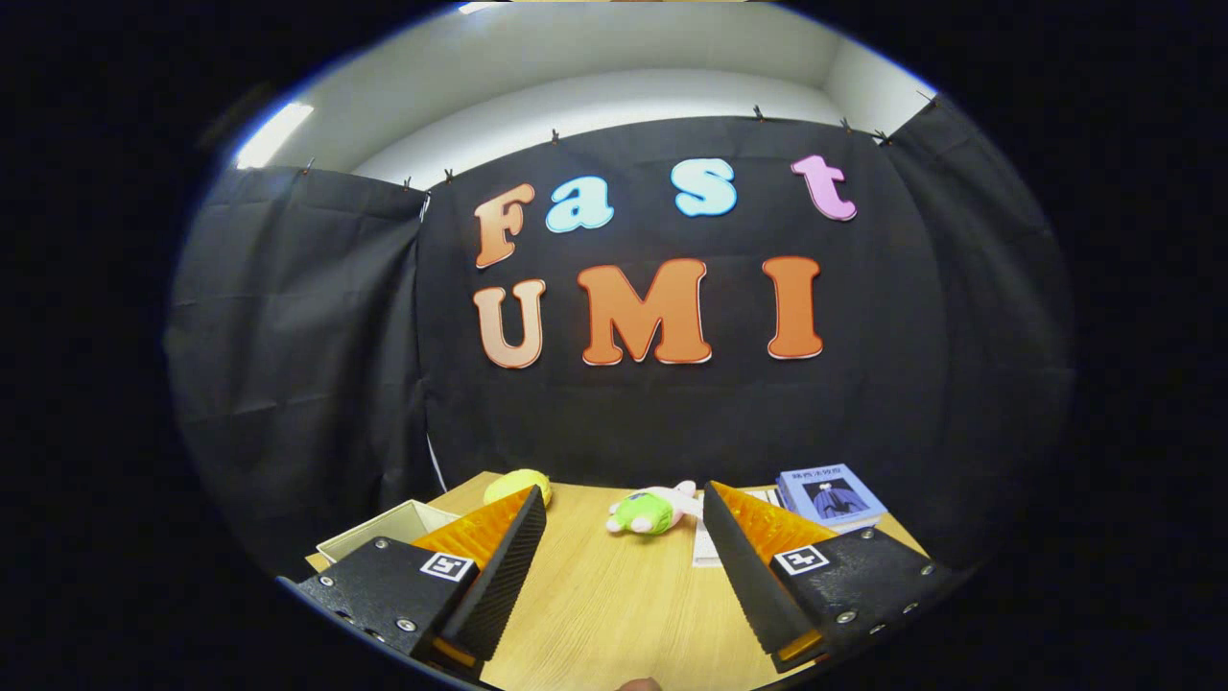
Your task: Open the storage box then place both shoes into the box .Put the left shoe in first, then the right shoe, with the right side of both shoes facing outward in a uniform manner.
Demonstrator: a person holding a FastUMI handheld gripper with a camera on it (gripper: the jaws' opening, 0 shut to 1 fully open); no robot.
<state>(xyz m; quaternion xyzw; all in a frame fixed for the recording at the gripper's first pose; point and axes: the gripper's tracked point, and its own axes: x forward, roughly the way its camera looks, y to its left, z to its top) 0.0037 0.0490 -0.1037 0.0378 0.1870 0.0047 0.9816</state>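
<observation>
Two jaws (pixel 624 537) stand wide apart over the wooden counter (pixel 614 614), gripping nothing. I see a green and pink plush toy (pixel 652 510) at 12 o'clock, just beyond their tips. A yellow lump (pixel 518 485) sits at 11 o'clock, and beside it what may be the storage box (pixel 384 533), a cream open-topped tray. A blue book (pixel 830 494) lies at 1 o'clock on papers (pixel 703 552).

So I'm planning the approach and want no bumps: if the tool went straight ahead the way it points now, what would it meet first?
Probably the green and pink plush toy, lying on the wooden table just beyond the gap of the open tool. Depth is unclear; held higher, it might pass over the toy to the black cloth wall.
</observation>
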